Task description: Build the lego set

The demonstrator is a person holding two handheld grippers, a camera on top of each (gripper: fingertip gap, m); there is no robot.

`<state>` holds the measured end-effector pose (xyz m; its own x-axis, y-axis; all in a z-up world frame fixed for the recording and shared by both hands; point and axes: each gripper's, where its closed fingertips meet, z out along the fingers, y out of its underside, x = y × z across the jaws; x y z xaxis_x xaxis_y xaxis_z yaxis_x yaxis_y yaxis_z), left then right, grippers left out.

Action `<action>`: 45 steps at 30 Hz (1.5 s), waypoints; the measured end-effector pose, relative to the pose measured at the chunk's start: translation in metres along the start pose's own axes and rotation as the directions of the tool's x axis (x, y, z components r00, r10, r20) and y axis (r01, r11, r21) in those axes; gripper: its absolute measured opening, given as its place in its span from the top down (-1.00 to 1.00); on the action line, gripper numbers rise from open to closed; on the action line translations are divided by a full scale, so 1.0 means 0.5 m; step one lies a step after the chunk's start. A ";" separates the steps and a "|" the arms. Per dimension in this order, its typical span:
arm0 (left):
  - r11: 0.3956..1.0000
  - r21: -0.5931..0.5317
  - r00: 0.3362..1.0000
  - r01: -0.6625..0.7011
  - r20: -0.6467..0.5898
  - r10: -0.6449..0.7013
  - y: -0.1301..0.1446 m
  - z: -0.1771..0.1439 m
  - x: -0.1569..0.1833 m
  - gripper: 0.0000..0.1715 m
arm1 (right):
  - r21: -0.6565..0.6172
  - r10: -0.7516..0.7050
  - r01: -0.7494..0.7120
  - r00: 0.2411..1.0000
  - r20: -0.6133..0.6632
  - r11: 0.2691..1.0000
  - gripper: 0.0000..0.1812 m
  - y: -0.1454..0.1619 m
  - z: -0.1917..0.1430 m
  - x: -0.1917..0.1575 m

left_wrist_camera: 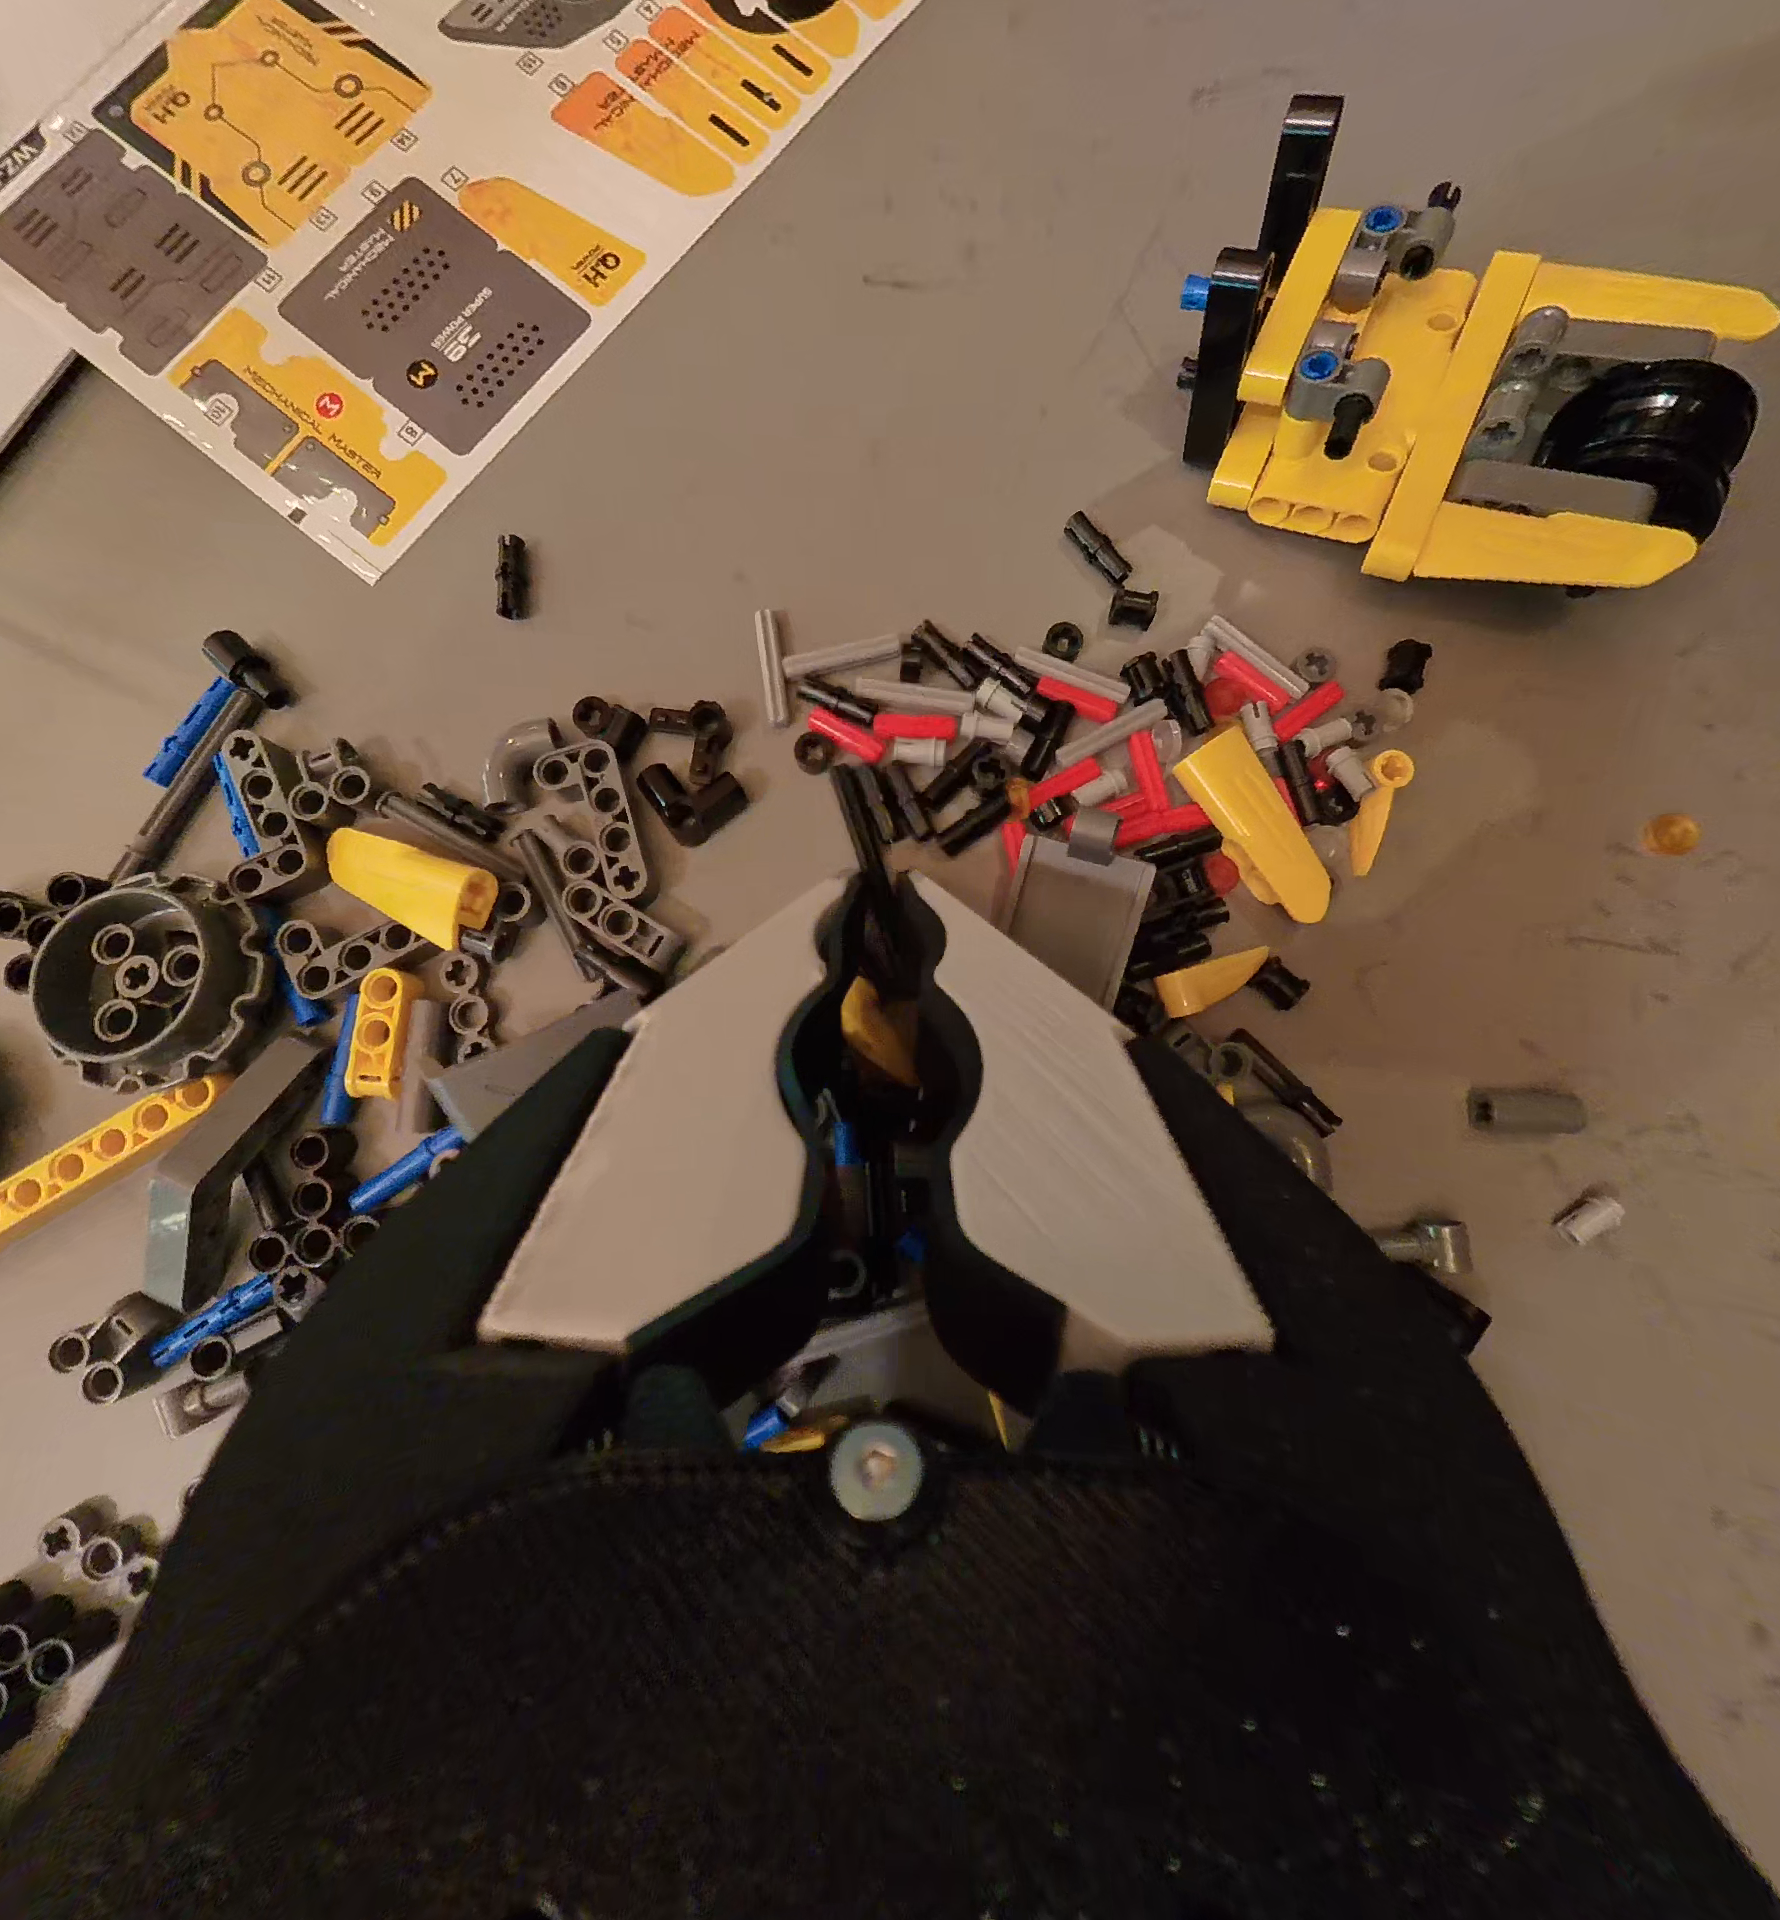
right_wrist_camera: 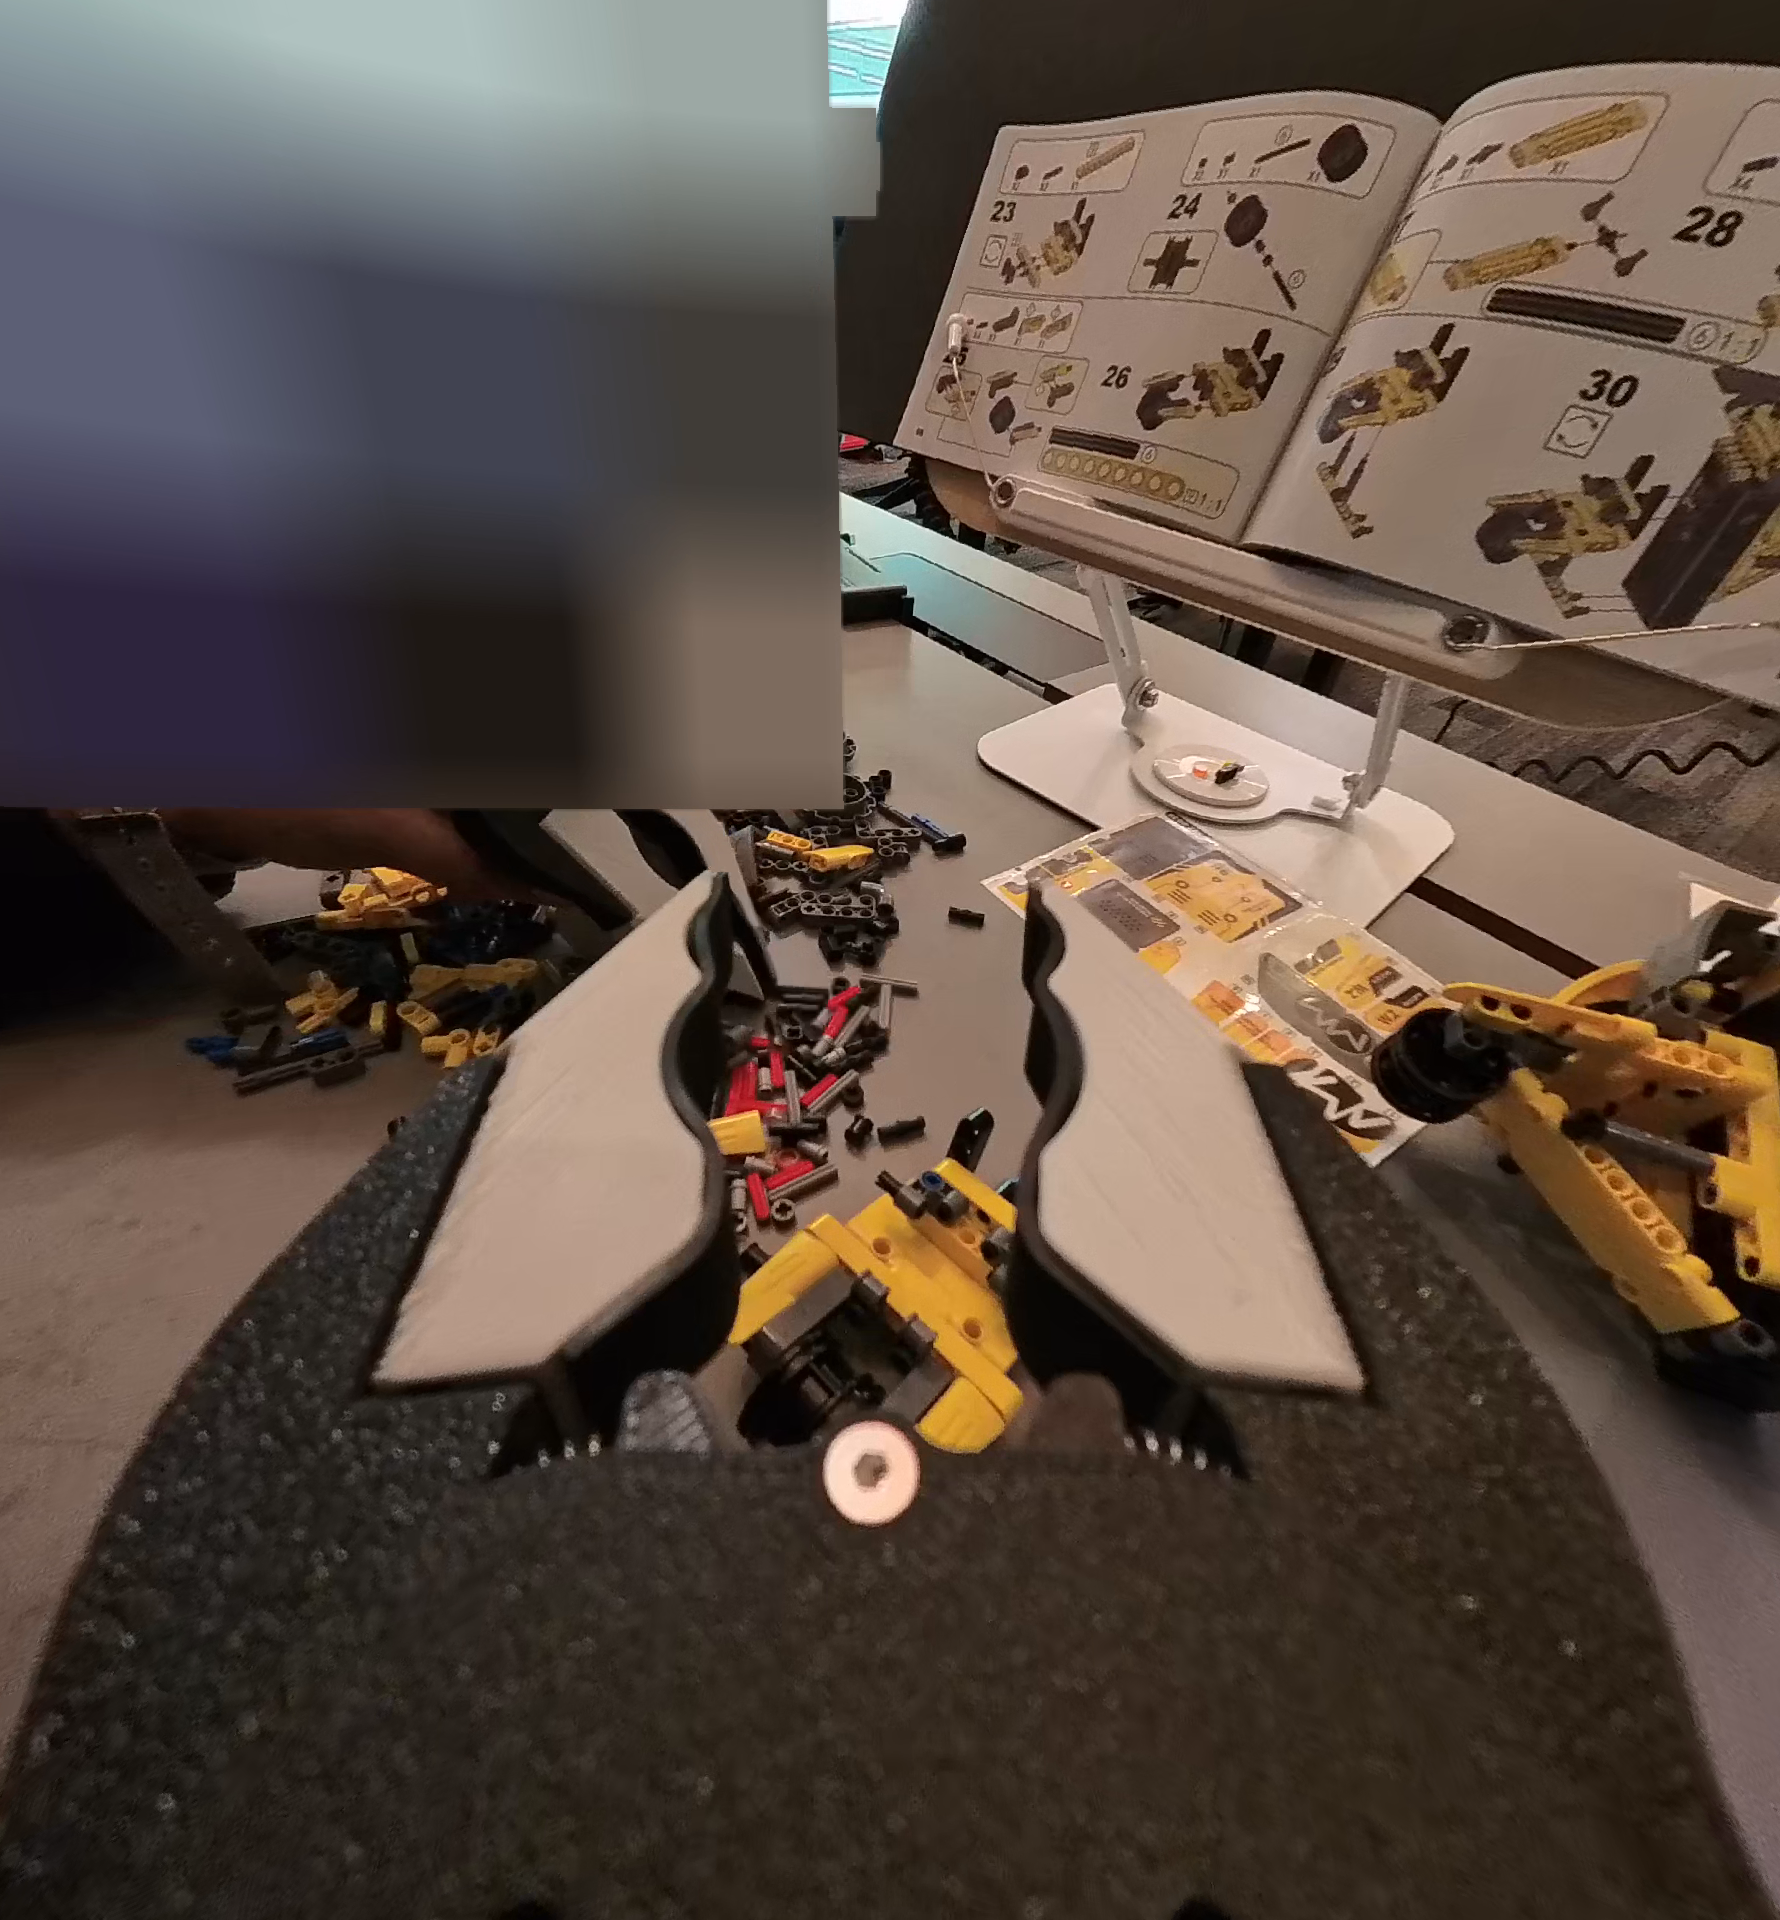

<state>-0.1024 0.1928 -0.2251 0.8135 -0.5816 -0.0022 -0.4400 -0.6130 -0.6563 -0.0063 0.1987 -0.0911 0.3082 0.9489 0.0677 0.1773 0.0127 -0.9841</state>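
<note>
In the left wrist view my left gripper (left_wrist_camera: 875, 888) hangs over a pile of small pins. Its pads are shut on a thin black axle (left_wrist_camera: 858, 821) that sticks out forward past the tips. Red, grey and black pins (left_wrist_camera: 1073, 727) lie just ahead and to the right of it. In the right wrist view my right gripper (right_wrist_camera: 875, 904) is open wide with nothing between its pads. A small yellow sub-assembly (right_wrist_camera: 886, 1268) lies on the table below its fingers, untouched. The same sub-assembly, with its black wheel, shows in the left wrist view (left_wrist_camera: 1468, 395) at the far right.
Grey beams, blue pins and a dark wheel hub (left_wrist_camera: 138, 977) are heaped at the left. A sticker sheet (left_wrist_camera: 294, 260) lies at the far left. A larger yellow model (right_wrist_camera: 1644, 1143) stands at the right. An open instruction booklet (right_wrist_camera: 1385, 312) rests on a white stand (right_wrist_camera: 1073, 748). Spacing between my two grippers at the tips: around 15 centimeters.
</note>
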 end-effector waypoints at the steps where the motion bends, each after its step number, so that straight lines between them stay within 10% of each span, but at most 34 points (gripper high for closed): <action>1: 1.000 0.000 1.000 0.000 -0.001 0.000 0.000 0.000 0.001 1.00 | 0.000 -0.001 0.001 1.000 -0.001 1.000 0.39 0.000 0.000 0.000; 15: 0.974 0.225 1.000 0.008 -0.027 -0.002 -0.063 -0.057 0.015 1.00 | 0.008 -0.005 0.005 1.000 -0.015 1.000 0.39 -0.005 -0.006 0.007; 23: 0.945 0.316 0.977 -0.085 -0.160 0.142 -0.155 -0.070 0.167 1.00 | 0.081 -0.003 0.017 0.986 -0.166 0.997 0.39 -0.029 -0.083 0.087; 32: 0.935 0.137 0.818 -0.329 -0.453 0.354 -0.114 0.024 0.421 1.00 | 0.108 0.004 0.021 0.974 -0.224 0.994 0.38 -0.021 -0.145 0.112; 45: 0.944 0.171 0.866 -0.281 -0.379 0.326 -0.144 0.046 0.403 0.63 | 0.141 0.010 0.020 0.977 -0.211 0.990 0.38 -0.025 -0.162 0.104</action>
<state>0.1018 0.1321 -0.1954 0.4166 -0.9064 0.0703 -0.5788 -0.3241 -0.7483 0.0834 0.2224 -0.0618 0.5003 0.8611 0.0906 0.0496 0.0760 -0.9959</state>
